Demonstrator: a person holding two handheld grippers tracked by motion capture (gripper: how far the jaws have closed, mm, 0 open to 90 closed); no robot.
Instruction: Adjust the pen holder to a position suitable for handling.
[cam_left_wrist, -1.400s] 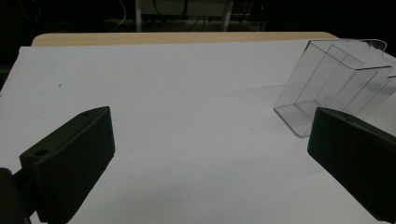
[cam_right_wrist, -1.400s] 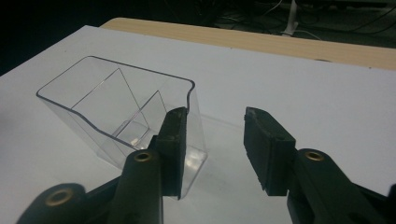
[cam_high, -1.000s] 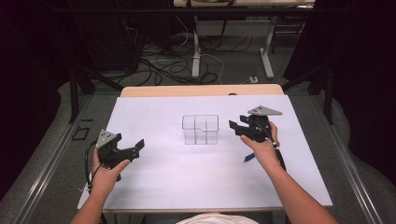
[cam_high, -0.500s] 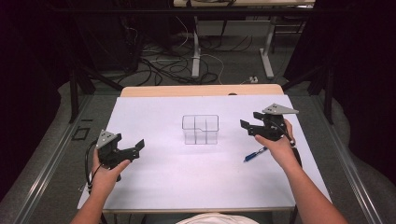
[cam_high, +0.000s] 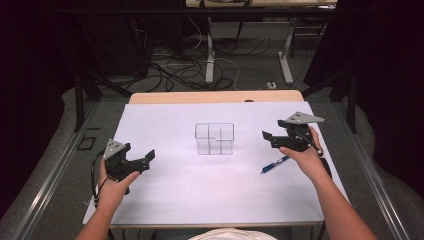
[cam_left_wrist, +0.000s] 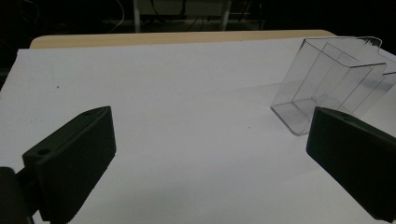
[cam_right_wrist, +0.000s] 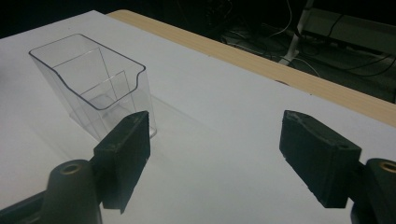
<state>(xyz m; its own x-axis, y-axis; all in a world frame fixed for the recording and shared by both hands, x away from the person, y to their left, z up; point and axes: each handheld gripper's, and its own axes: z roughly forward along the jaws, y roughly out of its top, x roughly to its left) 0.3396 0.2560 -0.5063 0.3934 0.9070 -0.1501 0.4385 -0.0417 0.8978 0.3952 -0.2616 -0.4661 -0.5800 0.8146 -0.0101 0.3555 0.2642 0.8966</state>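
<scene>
A clear plastic container (cam_high: 215, 138) with inner dividers stands upright near the middle of the white table top (cam_high: 200, 185). A blue pen (cam_high: 274, 164) lies flat to its right, just below my right gripper (cam_high: 268, 136). That gripper is open and empty, held right of the container with its jaws toward it. In the right gripper view the container (cam_right_wrist: 93, 79) sits left of and beyond the open right gripper (cam_right_wrist: 215, 128). My left gripper (cam_high: 146, 157) is open and empty at the left front. In the left gripper view the container (cam_left_wrist: 334, 79) shows at the right, behind the left gripper (cam_left_wrist: 210, 128).
A wooden strip (cam_high: 215, 96) runs along the table's far edge. Beyond it, cables and metal table legs (cam_high: 210, 55) lie on the dark floor. Metal rails (cam_high: 50, 175) flank the table on both sides.
My right gripper has drawn back to the right, away from the container, so the blue pen now lies uncovered beside the hand. The left gripper has stayed put.
</scene>
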